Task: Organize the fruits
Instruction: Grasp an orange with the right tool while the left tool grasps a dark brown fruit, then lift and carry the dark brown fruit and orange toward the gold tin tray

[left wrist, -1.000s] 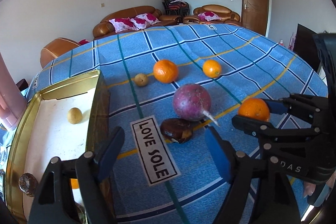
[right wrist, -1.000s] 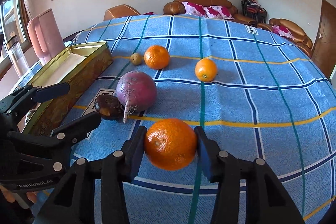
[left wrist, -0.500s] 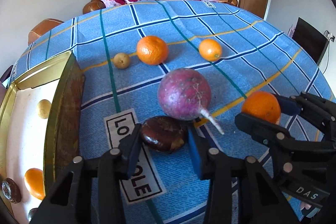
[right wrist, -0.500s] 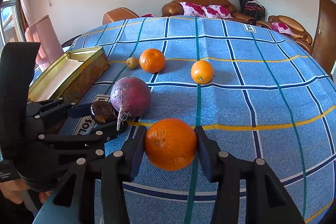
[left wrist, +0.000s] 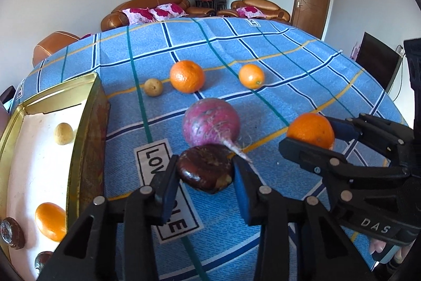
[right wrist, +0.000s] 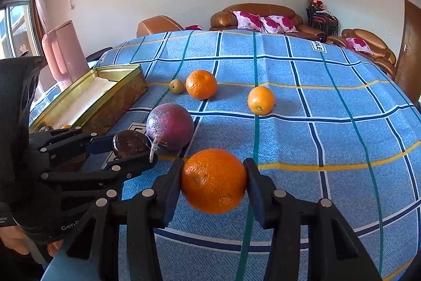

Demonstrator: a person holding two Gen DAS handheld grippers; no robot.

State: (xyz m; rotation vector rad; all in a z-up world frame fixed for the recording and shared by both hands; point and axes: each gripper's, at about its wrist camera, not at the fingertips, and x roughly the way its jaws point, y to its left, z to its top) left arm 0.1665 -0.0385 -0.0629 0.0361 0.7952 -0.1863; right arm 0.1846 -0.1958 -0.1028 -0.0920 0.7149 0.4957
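Both grippers are loaded. The left gripper [left wrist: 206, 177] is clamped on a dark brown chestnut-like fruit [left wrist: 205, 169], with both pads pressed against its sides. The right gripper [right wrist: 213, 182] is clamped on a large orange [right wrist: 213, 180], also gripped on both sides. The gold tin [left wrist: 86, 139] stands at the left of the table and already holds 1 orange, 1 small pale fruit and some dark pieces.

Step in hand, as judged: carry the 2 gripped pieces to the tin.

1. Lift the brown fruit straight up first. It lies against the root tip of the purple radish [left wrist: 211, 123], which may roll if dragged.
2. Clear the tin's near wall before moving sideways; the wall stands high.
3. Lower each piece onto a bare patch of the white floor, apart from the fruit already inside.
4. Release only when the piece rests on the floor, because round fruit rolls.

Still on the blue checked cloth [right wrist: 329, 128], further back: 2 oranges [right wrist: 201, 84] and 1 small yellow-green fruit [right wrist: 176, 86].
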